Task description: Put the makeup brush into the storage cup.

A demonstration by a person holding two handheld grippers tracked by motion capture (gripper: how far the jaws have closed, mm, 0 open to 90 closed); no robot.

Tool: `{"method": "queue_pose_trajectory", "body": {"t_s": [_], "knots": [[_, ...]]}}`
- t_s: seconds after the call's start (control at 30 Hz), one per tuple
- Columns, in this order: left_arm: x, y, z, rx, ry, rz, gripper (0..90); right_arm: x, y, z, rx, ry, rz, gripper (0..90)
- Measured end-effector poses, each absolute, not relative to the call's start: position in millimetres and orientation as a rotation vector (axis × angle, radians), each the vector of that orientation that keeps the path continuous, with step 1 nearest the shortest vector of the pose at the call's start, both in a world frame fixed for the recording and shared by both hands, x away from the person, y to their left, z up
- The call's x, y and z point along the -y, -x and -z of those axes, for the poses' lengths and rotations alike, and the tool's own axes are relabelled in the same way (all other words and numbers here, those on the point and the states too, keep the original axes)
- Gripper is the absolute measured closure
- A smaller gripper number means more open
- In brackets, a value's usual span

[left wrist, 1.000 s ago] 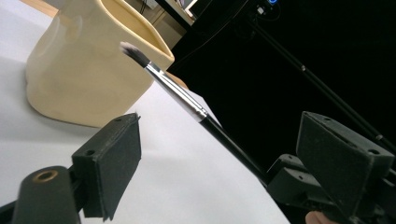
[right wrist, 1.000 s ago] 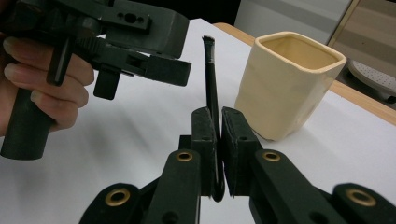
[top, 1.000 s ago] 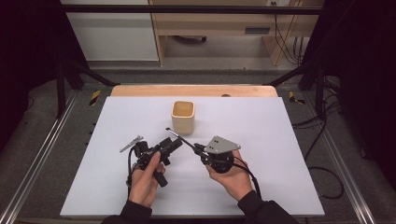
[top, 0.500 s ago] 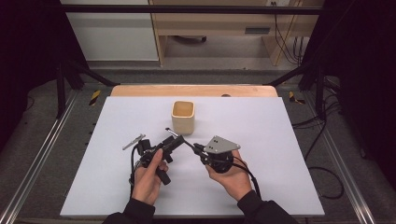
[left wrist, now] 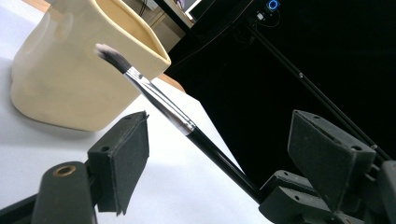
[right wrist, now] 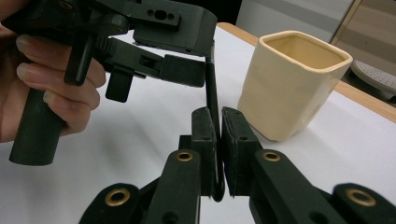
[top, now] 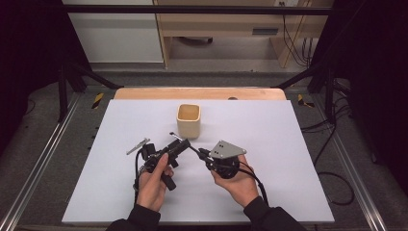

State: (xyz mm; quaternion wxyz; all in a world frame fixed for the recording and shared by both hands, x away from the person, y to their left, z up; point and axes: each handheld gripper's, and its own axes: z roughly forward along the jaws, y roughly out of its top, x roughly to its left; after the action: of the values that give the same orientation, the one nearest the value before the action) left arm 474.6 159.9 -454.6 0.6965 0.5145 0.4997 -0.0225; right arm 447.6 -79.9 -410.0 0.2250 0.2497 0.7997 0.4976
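So here's where things are sitting: the big white table (top: 288, 159) is carrying a cream-coloured, square-ish ceramic cup (top: 188, 120) toward the middle-back, standing upright with its mouth open to the top. From the high view and the right gripper view its inside is looking empty as far as I can see down, though the very bottom is hidden from me, so I'm not swearing to it. Off to the left of the hands a small grey metal piece (top: 137, 146) is lying flat on the table, well apart from the cup; too small to tell what it is.

The thing being worked is a thin black-handled brush with a silver ferrule and a grey-white bristle tip (left wrist: 154, 100). It's hanging in the air just in front of the cup, bristles pointing toward it but not over the rim yet.

The right gripper (right wrist: 218, 135) is pinching the brush handle, pads pressed tight on it near the butt end. The left gripper (left wrist: 219, 154) is straddling the same handle farther up; its jaws have just been closing in, but they're standing spread with clear gap on both sides, pads not touching the brush.

My read: looks like a handover that's barely half done. The left one hasn't taken hold yet, the right one hasn't let go, and dropping the brush into the cup is all to come.
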Motion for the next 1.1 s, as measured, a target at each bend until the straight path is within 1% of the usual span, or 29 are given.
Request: {"method": "queue_pose_trajectory", "body": {"t_s": [0.5, 0.8, 0.93, 1.1], "knots": [[-155.3, -473.1, 449.6, -1.092, -1.148, 0.05, 24.5, 79.4, -445.9, 408.6, -2.198, -0.686, -1.385, 84.0], [-154.8, -471.4, 447.3, -1.087, -1.144, 0.047, 25.5, 80.3, -444.8, 407.3, -2.189, -0.688, -1.39, 84.1], [-154.5, -470.8, 446.7, -1.086, -1.135, 0.051, 29.8, 79.8, -444.4, 407.2, -2.187, -0.687, -1.396, 84.0], [-155.3, -471.0, 446.5, -1.096, -1.106, 0.068, 38.2, 80.1, -444.7, 407.1, -2.185, -0.687, -1.396, 84.1]]}}
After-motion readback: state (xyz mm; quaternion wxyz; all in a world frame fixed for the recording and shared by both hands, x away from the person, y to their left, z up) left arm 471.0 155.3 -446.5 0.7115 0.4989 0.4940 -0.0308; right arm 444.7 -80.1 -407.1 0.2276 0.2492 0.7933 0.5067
